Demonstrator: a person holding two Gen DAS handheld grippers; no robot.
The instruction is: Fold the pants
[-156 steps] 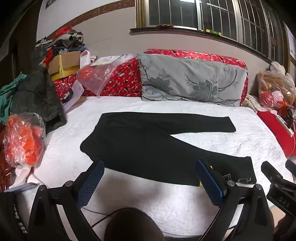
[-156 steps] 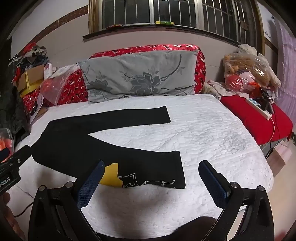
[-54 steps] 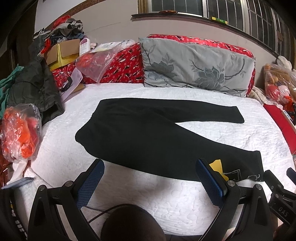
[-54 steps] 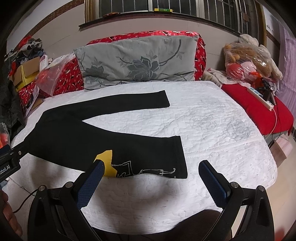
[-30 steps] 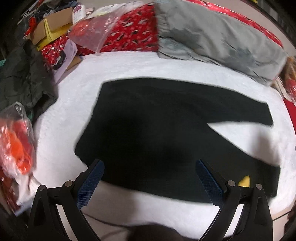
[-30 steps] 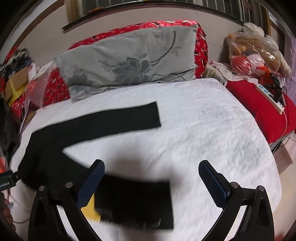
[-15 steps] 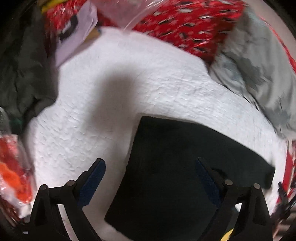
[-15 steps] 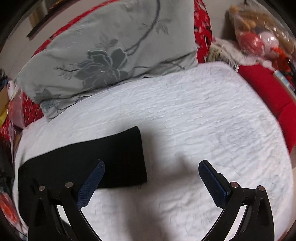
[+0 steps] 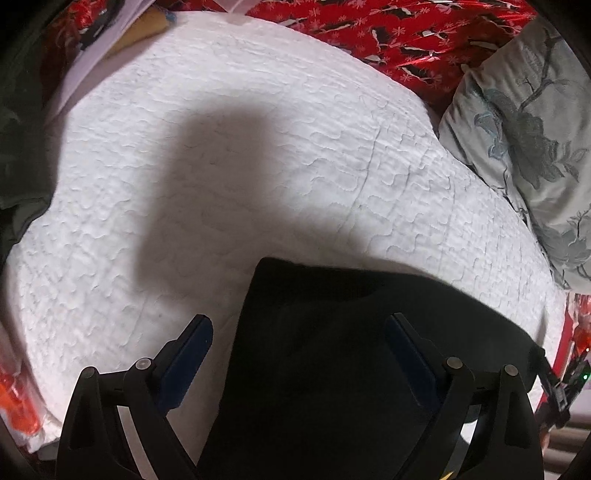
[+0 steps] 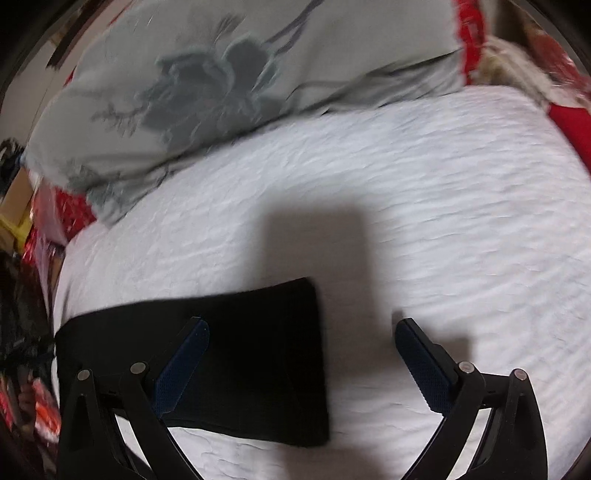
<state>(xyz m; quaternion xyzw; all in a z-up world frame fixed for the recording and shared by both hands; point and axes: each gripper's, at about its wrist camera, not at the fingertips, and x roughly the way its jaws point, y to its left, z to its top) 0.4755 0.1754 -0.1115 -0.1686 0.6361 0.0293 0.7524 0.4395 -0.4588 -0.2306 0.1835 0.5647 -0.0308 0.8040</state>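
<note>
Black pants lie flat on a white quilted bed. In the left wrist view their waist end (image 9: 332, 332) fills the lower middle, its far corner near the frame's centre. My left gripper (image 9: 297, 341) is open, low over that corner, straddling the waist's left edge. In the right wrist view the far leg's cuff (image 10: 258, 354) lies below centre. My right gripper (image 10: 301, 341) is open, low over the cuff's end, its left finger (image 10: 184, 365) over the cloth and its right finger (image 10: 424, 369) over bare quilt.
The white quilt (image 9: 258, 147) spreads beyond the pants. A grey flowered pillow (image 10: 240, 85) (image 9: 535, 129) leans on a red headboard cover (image 9: 388, 33). Dark clothes (image 9: 18, 147) and an orange bag (image 9: 14, 398) crowd the left edge. Red bedding (image 10: 572, 125) lies at right.
Both grippers have dropped from a high view of the whole bed to close over the pants: the left over the waist's far corner, the right over the far cuff. Both stay open.
</note>
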